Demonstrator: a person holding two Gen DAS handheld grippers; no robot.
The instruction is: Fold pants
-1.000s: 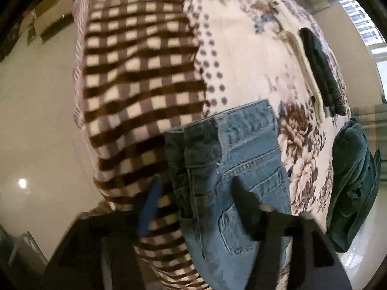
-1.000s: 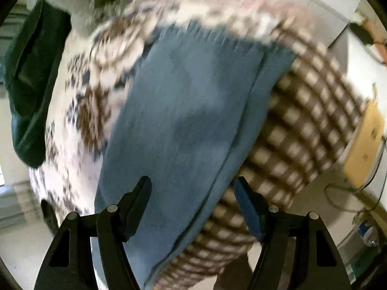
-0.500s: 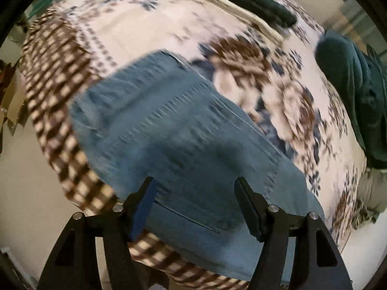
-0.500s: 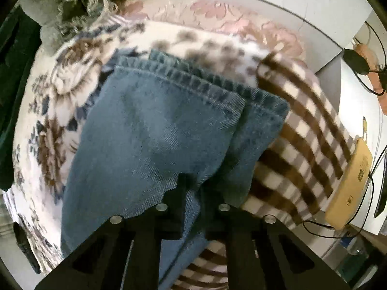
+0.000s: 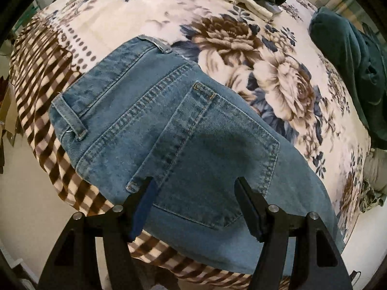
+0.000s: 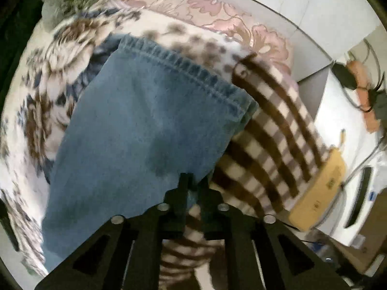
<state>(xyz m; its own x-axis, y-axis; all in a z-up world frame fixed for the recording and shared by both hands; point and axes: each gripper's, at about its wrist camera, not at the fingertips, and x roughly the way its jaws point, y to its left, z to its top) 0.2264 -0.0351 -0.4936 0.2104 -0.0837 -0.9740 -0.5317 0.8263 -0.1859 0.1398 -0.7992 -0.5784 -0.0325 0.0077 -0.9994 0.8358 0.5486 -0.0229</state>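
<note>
Lying across frame centre on the floral blanket [image 5: 135, 17], jeans [image 5: 169, 130] are pinched at the leg edge by the right hand-held gripper [image 6: 193, 188]; left hand-held gripper [image 5: 193, 188] is held spread wide over the back pocket [image 5: 212, 159].

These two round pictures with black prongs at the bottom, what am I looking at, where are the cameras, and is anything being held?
No robot here: a person holds a two-finger tool in each hand, and each tool carries a wide-angle camera looking along its fingers. That is why the pictures bulge.

The left view shows the left hand-held gripper open, its fingers spread over the back pocket of blue jeans, gripping nothing.

The right view shows the right hand-held gripper shut on the jeans' edge near the leg hem.

The jeans lie on a bed with a flowered blanket that has a brown checked border. Other dark green clothes lie further off.
</note>
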